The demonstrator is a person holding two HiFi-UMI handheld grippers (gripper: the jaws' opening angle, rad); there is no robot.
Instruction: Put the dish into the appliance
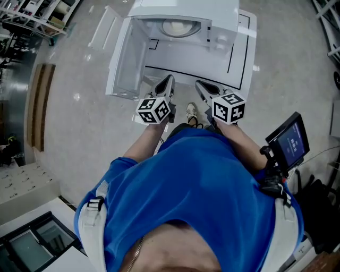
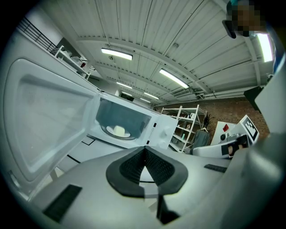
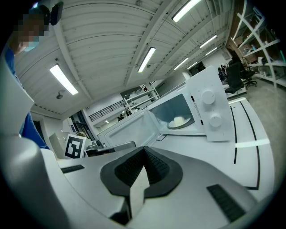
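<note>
Left gripper view shows your left gripper [image 2: 144,150] with its jaws closed on nothing; your right gripper [image 3: 143,150] is likewise closed and empty. Beyond both, the dish [image 2: 119,130] sits inside the microwave [image 2: 163,132], its door [image 2: 44,120] swung open, on the white surface [image 3: 250,134].

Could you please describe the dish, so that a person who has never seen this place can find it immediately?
Find the white microwave on the white table, its door swung wide open. Look into the open chamber: the dish is the pale round thing in the middle of its floor. Nothing else lies inside with it.
</note>
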